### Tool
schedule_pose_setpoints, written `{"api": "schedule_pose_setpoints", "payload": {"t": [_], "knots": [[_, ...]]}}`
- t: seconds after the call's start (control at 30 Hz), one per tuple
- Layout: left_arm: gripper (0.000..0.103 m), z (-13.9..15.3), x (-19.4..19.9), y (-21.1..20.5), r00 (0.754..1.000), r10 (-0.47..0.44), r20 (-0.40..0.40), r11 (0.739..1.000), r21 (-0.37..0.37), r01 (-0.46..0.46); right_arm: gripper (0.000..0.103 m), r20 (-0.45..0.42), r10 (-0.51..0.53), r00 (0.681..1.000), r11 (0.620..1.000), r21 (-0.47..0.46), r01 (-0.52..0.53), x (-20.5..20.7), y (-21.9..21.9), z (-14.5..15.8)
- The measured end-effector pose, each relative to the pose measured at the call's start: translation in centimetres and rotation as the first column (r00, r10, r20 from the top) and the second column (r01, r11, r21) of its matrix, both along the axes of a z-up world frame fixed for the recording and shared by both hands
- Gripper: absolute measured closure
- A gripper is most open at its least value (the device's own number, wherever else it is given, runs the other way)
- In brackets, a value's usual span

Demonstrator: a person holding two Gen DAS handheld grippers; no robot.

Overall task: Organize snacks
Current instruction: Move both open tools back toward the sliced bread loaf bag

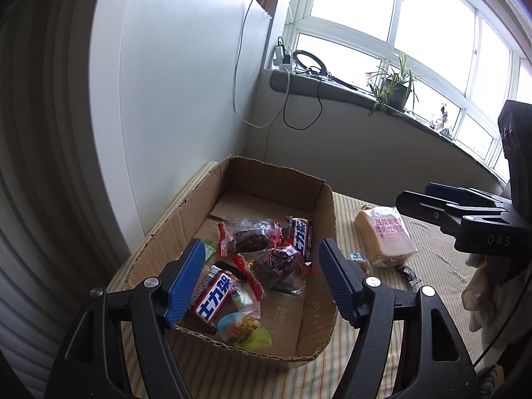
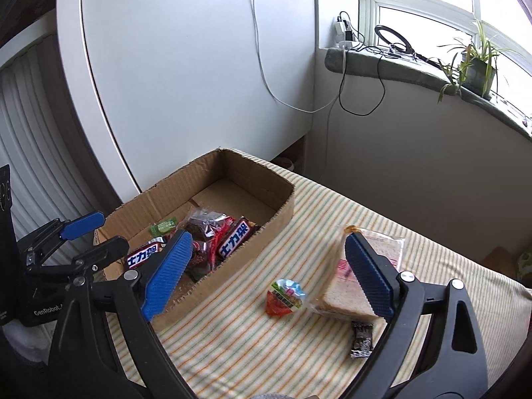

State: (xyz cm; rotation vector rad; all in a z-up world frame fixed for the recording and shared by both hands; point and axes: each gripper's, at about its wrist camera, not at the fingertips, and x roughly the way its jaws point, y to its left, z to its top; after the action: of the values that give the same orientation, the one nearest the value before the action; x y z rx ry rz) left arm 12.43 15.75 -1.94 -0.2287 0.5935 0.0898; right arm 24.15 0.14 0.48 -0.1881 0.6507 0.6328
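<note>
A cardboard box stands on a striped cloth and holds several snacks: chocolate bars, brownie packs and a jelly cup. My left gripper hovers open above the box's near end, nothing between its fingers. On the cloth right of the box lie a wrapped sandwich, a red-and-green jelly cup and a small dark wrapped snack. My right gripper hangs open above the jelly cup, holding nothing.
The striped cloth covers the surface. A white panel stands behind the box. A windowsill with cables, a ring light and a potted plant runs along the back right.
</note>
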Motion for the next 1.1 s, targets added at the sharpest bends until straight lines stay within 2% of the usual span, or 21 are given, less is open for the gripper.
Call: {"api": "schedule_pose_setpoints", "payload": {"t": [0.23,0.6,0.77,0.97,1.1], "knots": [[0.032,0.4,0.3,-2.7,0.999,-0.048,0.004,0.999,0.014,0.048,0.008,0.002,-0.075,0.997,0.997,0.011,0.075,0.3,-5.4,0.3],[0.032,0.1,1.9,-8.2,0.988,-0.150,-0.027,0.988,0.015,0.151,0.008,-0.049,-0.153,0.987,0.986,0.058,0.156,1.9,-11.9,-1.2],[0.032,-0.1,3.6,-10.5,0.980,-0.192,-0.045,0.981,0.000,0.192,0.008,-0.082,-0.148,0.986,0.984,0.091,0.155,2.9,-13.7,-2.1],[0.032,-1.2,6.3,-13.2,0.967,-0.240,-0.081,0.971,-0.022,0.239,0.008,-0.151,-0.112,0.982,0.983,0.125,0.132,4.9,-14.0,-3.9],[0.032,-2.3,8.5,-14.0,0.958,-0.264,-0.109,0.964,-0.069,0.258,0.008,-0.207,-0.072,0.976,0.982,0.156,0.105,6.6,-13.6,-5.2]]}}
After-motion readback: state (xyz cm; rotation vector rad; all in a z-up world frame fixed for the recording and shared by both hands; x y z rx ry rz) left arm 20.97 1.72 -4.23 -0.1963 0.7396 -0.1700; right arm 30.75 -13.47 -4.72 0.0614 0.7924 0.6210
